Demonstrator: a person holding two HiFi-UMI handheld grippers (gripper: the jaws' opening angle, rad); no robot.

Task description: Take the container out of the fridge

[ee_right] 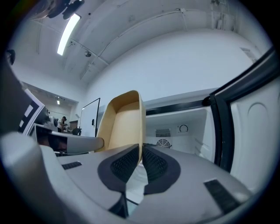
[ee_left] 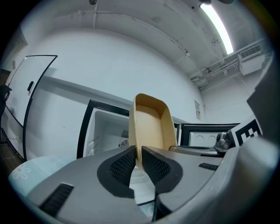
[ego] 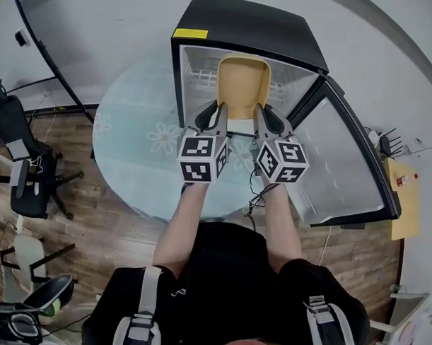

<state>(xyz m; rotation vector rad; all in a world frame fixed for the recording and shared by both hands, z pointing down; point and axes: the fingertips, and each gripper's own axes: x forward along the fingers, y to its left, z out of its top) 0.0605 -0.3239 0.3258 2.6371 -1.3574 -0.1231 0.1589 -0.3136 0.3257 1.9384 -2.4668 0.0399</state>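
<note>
A tan open-topped container (ego: 243, 86) hangs tilted at the mouth of the black mini fridge (ego: 253, 25), held between both grippers. My left gripper (ego: 215, 117) is shut on the container's left wall, and my right gripper (ego: 261, 118) is shut on its right wall. In the left gripper view the pads pinch the thin tan rim of the container (ee_left: 151, 124) at the left gripper (ee_left: 138, 158). In the right gripper view the container (ee_right: 124, 122) rises from the right gripper (ee_right: 141, 157), whose pads clamp its edge. Behind it the white inside of the fridge (ee_right: 183, 131) shows.
The fridge stands on a round glass table (ego: 130, 150) with its door (ego: 350, 163) swung open to the right. Office chairs (ego: 25, 175) stand on the wood floor at the left. A whiteboard (ee_left: 26, 96) leans on the wall beyond the table.
</note>
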